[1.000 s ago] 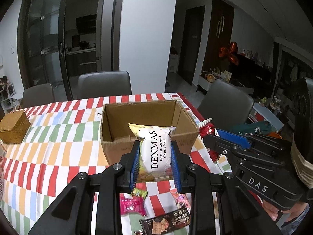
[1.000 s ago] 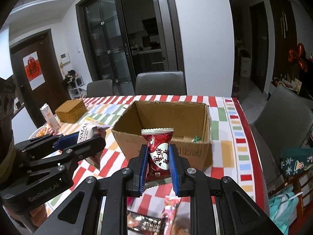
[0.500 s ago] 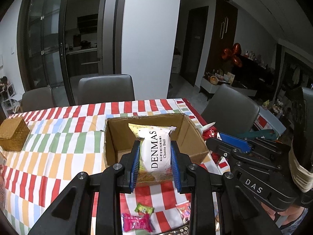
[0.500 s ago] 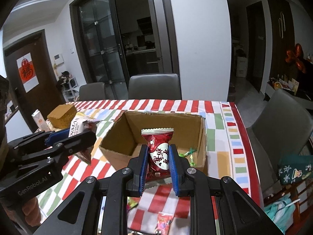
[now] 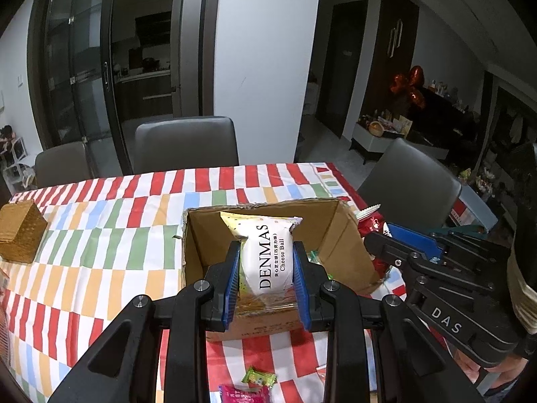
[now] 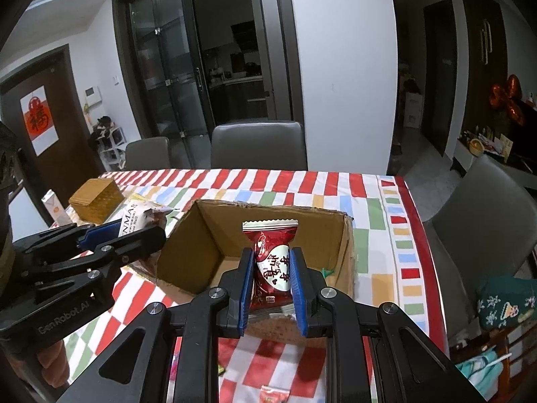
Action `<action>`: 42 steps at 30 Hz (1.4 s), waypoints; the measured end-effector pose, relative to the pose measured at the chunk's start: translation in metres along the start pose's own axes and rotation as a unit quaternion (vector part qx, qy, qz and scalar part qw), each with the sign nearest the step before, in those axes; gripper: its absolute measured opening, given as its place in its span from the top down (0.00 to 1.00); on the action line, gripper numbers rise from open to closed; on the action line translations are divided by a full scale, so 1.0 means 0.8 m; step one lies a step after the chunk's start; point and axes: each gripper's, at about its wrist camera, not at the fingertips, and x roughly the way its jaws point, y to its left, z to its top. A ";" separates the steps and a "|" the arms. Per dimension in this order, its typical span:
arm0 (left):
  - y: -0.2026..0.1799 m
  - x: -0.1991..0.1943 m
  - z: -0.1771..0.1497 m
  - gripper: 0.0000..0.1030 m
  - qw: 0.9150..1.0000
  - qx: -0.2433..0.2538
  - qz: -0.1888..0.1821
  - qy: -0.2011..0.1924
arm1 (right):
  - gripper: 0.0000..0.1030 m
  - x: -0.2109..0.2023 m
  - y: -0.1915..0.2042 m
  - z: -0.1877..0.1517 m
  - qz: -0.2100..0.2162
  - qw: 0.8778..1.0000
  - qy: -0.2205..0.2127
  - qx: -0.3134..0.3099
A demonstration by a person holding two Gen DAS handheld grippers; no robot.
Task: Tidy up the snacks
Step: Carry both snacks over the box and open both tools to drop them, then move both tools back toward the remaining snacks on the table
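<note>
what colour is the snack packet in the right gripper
Dark red packet with a white patch, clearest in the right wrist view.

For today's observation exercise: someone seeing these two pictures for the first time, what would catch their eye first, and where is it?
First, the two snack packets held up in the middle of each view: a white cheese ball packet pinched in the left gripper, and a red candy packet pinched in the right gripper. Right behind them sits an open cardboard box on a bright striped tablecloth.
</note>
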 end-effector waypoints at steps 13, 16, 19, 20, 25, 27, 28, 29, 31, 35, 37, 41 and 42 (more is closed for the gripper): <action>0.006 0.041 0.008 0.56 0.999 0.015 0.038 0.016 | 0.71 0.049 -0.004 0.010 -0.007 0.999 0.035 0.010; 0.009 0.031 0.000 0.50 0.999 0.014 0.046 0.013 | 0.60 0.044 -0.005 0.008 -0.013 0.999 0.031 0.008; 0.008 0.013 -0.010 0.46 0.999 0.018 0.047 0.006 | 0.60 0.031 -0.001 0.002 -0.020 1.000 0.024 0.000; 0.007 0.007 -0.014 0.46 0.998 0.020 0.051 0.005 | 0.60 0.023 0.001 -0.002 -0.020 1.000 0.020 -0.003; 0.002 -0.033 -0.038 0.46 0.998 0.029 0.049 -0.011 | 0.59 -0.012 0.010 -0.022 -0.024 1.000 -0.002 -0.015; -0.001 -0.049 -0.048 0.45 0.998 0.030 0.049 -0.017 | 0.58 -0.027 0.015 -0.034 -0.023 1.000 -0.007 -0.018; -0.003 -0.057 -0.052 0.44 0.998 0.030 0.048 -0.019 | 0.58 -0.032 0.017 -0.038 -0.022 1.000 -0.008 -0.018; -0.004 -0.065 -0.057 0.44 0.998 0.029 0.048 -0.022 | 0.57 -0.039 0.020 -0.043 -0.019 1.000 -0.011 -0.019; -0.007 -0.080 -0.067 0.44 0.998 0.031 0.048 -0.027 | 0.55 -0.051 0.024 -0.052 -0.017 1.000 -0.013 -0.020; -0.013 -0.104 -0.086 0.42 0.998 0.037 0.045 -0.035 | 0.52 -0.075 0.029 -0.074 -0.014 1.000 -0.018 -0.017; -0.017 -0.115 -0.099 0.41 0.997 0.042 0.049 -0.039 | 0.49 -0.082 0.028 -0.083 -0.016 1.000 -0.016 -0.017; -0.022 -0.126 -0.119 0.40 0.997 0.046 0.050 -0.035 | 0.45 -0.098 0.023 -0.106 -0.033 0.999 -0.011 -0.009; -0.023 -0.127 -0.124 0.39 0.997 0.046 0.049 -0.034 | 0.44 -0.100 0.022 -0.109 -0.036 0.999 -0.008 -0.007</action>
